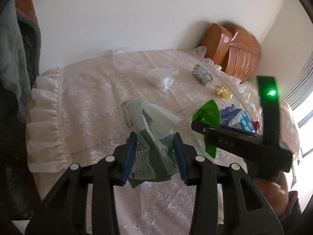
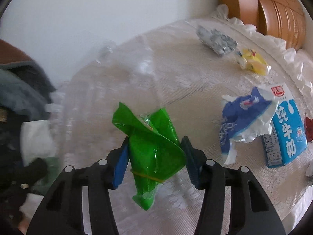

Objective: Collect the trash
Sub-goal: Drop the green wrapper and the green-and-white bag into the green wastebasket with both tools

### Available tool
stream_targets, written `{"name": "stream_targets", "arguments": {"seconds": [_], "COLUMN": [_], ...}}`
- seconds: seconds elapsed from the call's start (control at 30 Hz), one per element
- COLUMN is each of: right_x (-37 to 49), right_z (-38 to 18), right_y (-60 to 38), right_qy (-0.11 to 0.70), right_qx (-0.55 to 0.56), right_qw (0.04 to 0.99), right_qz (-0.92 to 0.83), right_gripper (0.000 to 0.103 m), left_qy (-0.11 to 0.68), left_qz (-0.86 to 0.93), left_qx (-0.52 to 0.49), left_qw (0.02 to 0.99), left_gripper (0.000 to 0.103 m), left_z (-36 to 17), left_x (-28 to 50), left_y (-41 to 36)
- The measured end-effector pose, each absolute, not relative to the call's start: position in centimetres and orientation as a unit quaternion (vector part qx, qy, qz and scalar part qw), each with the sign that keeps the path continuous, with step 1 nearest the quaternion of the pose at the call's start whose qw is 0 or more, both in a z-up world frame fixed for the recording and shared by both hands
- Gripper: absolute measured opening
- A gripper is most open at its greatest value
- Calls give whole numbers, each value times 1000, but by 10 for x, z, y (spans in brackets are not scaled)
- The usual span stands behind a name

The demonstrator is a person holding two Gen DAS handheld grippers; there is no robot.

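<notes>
On lace-covered table [image 1: 82,101], trash pickup is being worked w/ both grippers loaded. Brown bag-like item [image 1: 234,52] is being left at far corner by wall, likely not trash.

Left gripper [image 1: 154,156] is being kept clenched on white/green printed wrapper [image 1: 148,129]; wrapper is being held up off cloth, pads touching both sides.

Right gripper [image 2: 155,162] is being closed around crumpled green wrapper [image 2: 150,146], which is banded w/ a yellow rubber band. Left pad is touching it, right pad is at its edge w/ contact unclear, so a firm grip can't be confirmed. Looks lifted, not certain.

Progress, as judged: 2 pcs are being handled, none visibly binned; no bin is in view. Still lying on cloth, big to small:
- blue/white milk carton [image 2: 283,129], right side
- torn blue/white wrapper [image 2: 242,121], touching carton
- clear plastic bag [image 1: 162,76], mid-table
- clear plastic packaging [image 1: 120,58] near wall
- grey blister pack [image 2: 217,37], far right
- small yellow wrapper [image 2: 254,62] just beside it
- red scrap [image 2: 309,127] at carton edge, mostly cut off

Text: carton is showing large white Chinese chars reading "纯牛奶", w/ a red logo patch on top, too small to read. Printed wrapper is carrying dense fine print + barcode-like block, illegible. Right gripper body [image 1: 234,141] is marked w/ embossed letters, unclear.
</notes>
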State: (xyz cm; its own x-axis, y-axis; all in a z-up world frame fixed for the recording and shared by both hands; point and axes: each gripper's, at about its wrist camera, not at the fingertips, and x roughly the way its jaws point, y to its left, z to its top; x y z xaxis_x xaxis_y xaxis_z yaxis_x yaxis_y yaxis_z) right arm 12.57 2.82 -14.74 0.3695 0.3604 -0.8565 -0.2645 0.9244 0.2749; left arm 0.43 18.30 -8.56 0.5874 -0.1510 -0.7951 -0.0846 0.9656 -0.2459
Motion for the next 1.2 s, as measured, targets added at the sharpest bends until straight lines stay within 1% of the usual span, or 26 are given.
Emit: {"name": "stream_targets", "arguments": {"seconds": [0.23,0.4,0.53,0.67,0.87,1.1,1.13,1.2], "right_x": [87,54,15,-24,-86,-115,-116,-115], "right_z": [-95,-72,-64,-77,-124,-173,-182,-196], "right_y": [-1,-56,-127,-198,-297,-351,-356,-361], "right_qy": [473,445,430,438,478,503,506,515], "right_qx": [48,52,55,80,123,163,165,166], "right_qw": [855,880,898,896,859,827,824,815], "right_qz": [206,157,72,-9,-137,-191,-194,-205], "right_gripper": [53,53,53,53,53,53,55,71], "left_qy": [450,448,450,450,459,460,460,464], "left_qz": [-45,-95,-151,-218,-303,-346,-350,-361], "left_qx": [-105,-75,-41,-10,20,66,71,83], "left_qw": [886,886,879,866,835,815,813,805], "left_gripper": [38,38,38,38,38,38,38,38], "left_z": [-71,-58,-53,-51,-56,-60,-59,-62], "left_x": [1,0,1,-3,-16,-32,-34,-37], "left_y": [160,114,65,4,-75,-132,-139,-153]}}
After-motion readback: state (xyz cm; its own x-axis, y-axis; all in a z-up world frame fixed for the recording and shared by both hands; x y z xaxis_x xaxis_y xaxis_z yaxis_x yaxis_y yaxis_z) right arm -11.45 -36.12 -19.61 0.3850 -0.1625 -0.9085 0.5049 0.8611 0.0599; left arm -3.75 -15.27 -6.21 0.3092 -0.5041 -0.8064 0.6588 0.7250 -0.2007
